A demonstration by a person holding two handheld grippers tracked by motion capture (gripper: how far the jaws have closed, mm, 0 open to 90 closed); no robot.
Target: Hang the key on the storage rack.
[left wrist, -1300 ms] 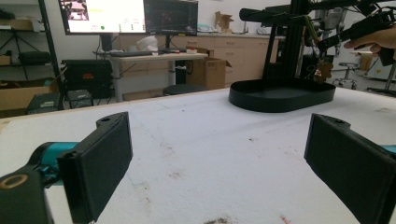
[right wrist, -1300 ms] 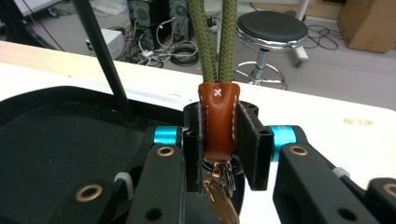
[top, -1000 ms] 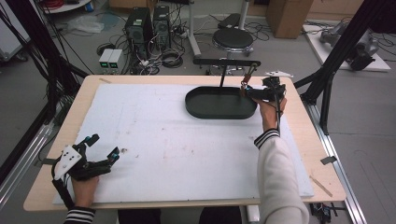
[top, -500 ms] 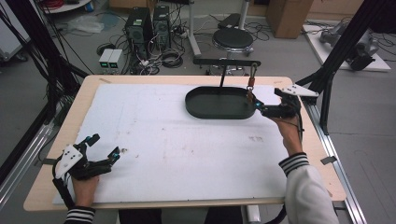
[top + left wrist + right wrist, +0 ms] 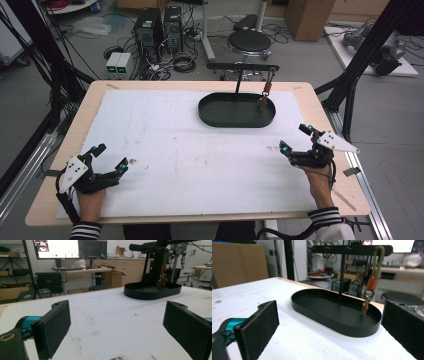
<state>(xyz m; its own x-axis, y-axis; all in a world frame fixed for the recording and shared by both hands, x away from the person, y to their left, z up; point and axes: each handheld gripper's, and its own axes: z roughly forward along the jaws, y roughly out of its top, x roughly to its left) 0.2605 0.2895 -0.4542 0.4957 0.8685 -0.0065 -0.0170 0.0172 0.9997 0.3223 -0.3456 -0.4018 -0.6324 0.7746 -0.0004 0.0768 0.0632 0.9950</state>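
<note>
Both claws rest released and empty on the counter (image 5: 165, 150); the right claw (image 5: 300, 140) lies nearer the keychain (image 5: 263, 97), ahead and leftward, than the left claw (image 5: 107, 157).

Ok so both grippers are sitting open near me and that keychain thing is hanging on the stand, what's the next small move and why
Probably nothing more than holding. The keychain hangs from the stand's bar over the black tray, while the right gripper and left gripper sit open and empty at the near edge. That reads as finished; otherwise, I'd reach the right gripper back toward the keychain.
</note>
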